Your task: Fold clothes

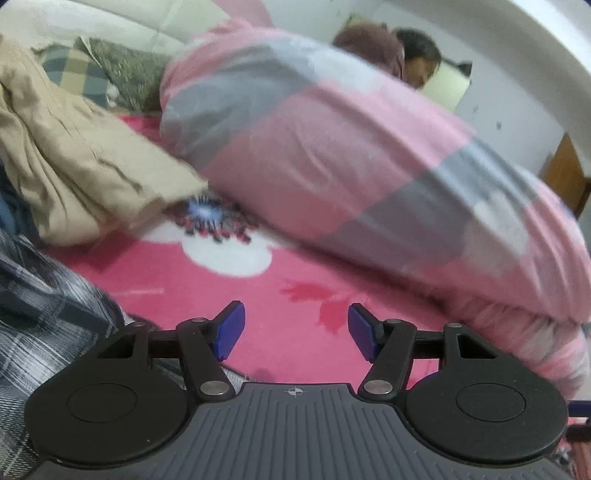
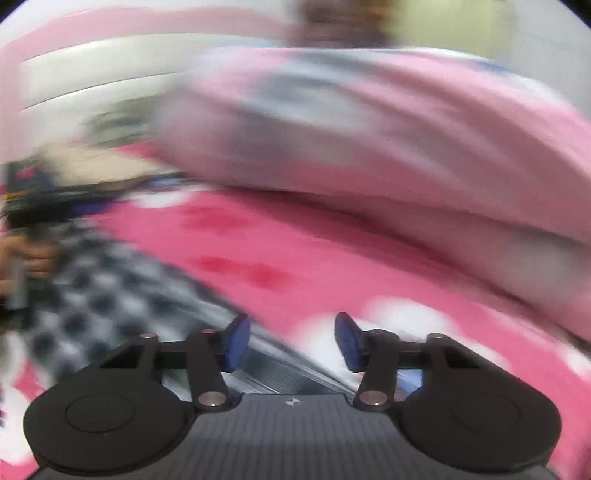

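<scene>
The left gripper hangs over a pink bed sheet with its blue pads parted and nothing between them, only bare sheet showing in the gap. A plaid shirt in dark blue and white lies crumpled at its 9 o'clock, running out of the left wrist view at the lower left edge. A beige garment is heaped at 10 o'clock, its lower hem resting on the sheet next to a white flower print at 11 o'clock. A rolled pink and grey quilt fills the stretch from 12 to 3 o'clock, lying on the sheet. Beyond the beige garment, at far 11 o'clock, sit a checked cloth and a patterned cushion against a pale headboard. Part of a person's head shows behind the quilt at 1 o'clock.

The right wrist view is heavily smeared. The right gripper also stands with its jaws apart, empty, above the edge of the same plaid shirt, which spreads from 7 to 10 o'clock. The person's left hand shows at 9 o'clock. The quilt lies from 12 to 3 o'clock
</scene>
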Demonstrator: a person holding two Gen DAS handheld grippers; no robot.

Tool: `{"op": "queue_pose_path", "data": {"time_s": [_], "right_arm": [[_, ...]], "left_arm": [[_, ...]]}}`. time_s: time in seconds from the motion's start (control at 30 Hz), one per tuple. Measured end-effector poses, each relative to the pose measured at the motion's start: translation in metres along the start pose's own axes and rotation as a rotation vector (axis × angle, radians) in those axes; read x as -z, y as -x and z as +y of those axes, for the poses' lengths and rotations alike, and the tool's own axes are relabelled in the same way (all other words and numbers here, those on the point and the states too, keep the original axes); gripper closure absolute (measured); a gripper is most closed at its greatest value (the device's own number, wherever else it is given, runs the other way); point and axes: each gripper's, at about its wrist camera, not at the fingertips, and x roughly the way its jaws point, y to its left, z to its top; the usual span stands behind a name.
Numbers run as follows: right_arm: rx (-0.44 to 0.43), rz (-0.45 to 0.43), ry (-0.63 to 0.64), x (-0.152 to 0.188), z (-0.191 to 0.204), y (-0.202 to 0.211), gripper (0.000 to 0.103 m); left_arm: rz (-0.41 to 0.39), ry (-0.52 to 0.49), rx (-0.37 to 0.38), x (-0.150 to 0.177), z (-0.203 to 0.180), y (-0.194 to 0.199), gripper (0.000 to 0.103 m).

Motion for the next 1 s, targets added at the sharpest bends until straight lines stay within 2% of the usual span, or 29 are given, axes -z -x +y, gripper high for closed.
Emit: {"op": "queue_pose_path", "data": {"time_s": [0.07, 0.13, 0.23, 0.33, 0.43, 0.5, 0.6, 0.63, 0.9, 1.0], "right_arm": [[-0.1, 0.027, 0.099, -0.016, 0.037, -0.048, 0.06], [-0.152, 0.052, 0.182, -0.027, 0.063, -0.087, 0.064], [-0.198, 0.086, 0.253, -0.039, 0.074, -0.126, 0.069], [-0.229, 0.114, 0.31, -0.043, 0.078, -0.145, 0.071], [-0.241, 0.145, 0.348, -0.04, 0.082, -0.158, 0.072], [-0.257, 0.153, 0.349, -0.037, 0.084, -0.161, 0.077], [-0.265, 0.143, 0.349, -0.038, 0.084, -0.157, 0.098], [-0.255, 0.133, 0.359, -0.038, 0.085, -0.154, 0.1], [-0.175, 0.031, 0.339, -0.052, 0.084, -0.134, 0.102], [-0.154, 0.035, 0.337, -0.054, 0.084, -0.141, 0.102]], "left_arm": [[0.011, -0.032, -0.017, 0.001, -0.002, -0.003, 0.041], [0.012, -0.078, -0.036, 0.002, -0.005, -0.006, 0.041], [0.053, -0.118, -0.078, 0.004, -0.007, -0.016, 0.041], [0.092, -0.125, -0.082, 0.007, -0.005, -0.02, 0.041], [0.078, -0.125, -0.073, 0.007, -0.005, -0.017, 0.041], [0.076, -0.128, -0.074, 0.007, -0.005, -0.017, 0.041], [0.072, -0.125, -0.074, 0.007, -0.005, -0.017, 0.041], [0.064, -0.123, -0.071, 0.006, -0.005, -0.015, 0.041], [-0.012, -0.133, -0.05, 0.001, -0.01, -0.003, 0.041], [-0.021, -0.153, -0.05, 0.002, -0.013, -0.003, 0.041]]}}
